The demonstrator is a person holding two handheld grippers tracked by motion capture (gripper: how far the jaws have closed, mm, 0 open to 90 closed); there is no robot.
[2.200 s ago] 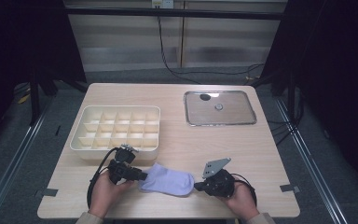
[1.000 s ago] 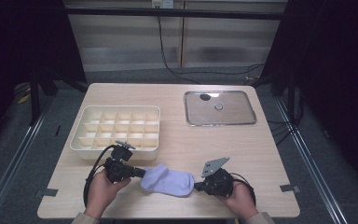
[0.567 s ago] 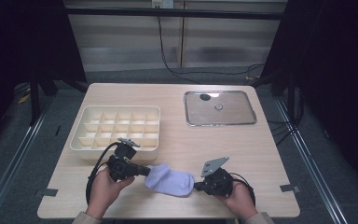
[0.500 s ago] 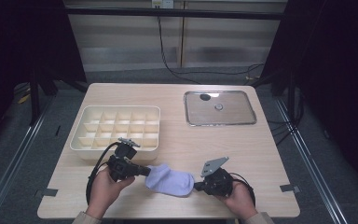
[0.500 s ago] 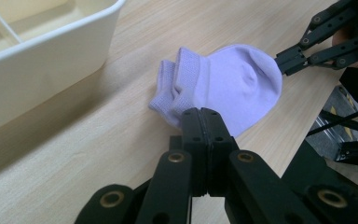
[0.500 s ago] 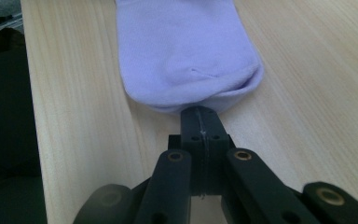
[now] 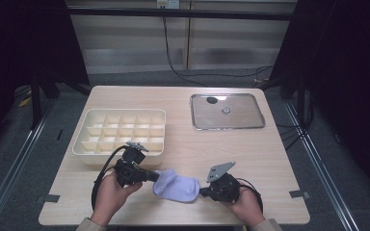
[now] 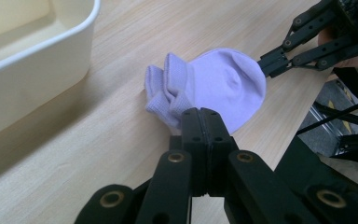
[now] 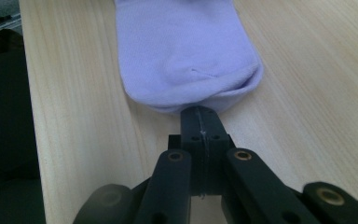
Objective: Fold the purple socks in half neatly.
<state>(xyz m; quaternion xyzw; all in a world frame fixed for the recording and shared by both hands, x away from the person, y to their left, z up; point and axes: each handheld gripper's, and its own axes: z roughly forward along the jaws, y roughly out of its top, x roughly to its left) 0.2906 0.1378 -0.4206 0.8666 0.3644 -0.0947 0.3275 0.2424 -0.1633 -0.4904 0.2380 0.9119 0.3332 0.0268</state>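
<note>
Lying on a pale wooden table, a lilac sock.

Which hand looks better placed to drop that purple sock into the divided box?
Probably the left. The left gripper pinches the sock right beside the divided box; the right gripper grips the far end.

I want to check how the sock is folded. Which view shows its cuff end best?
The left gripper view: the sock lies close, cuffs doubled over beside the left gripper. The right gripper view shows its toe end; the high view shows it small.
</note>
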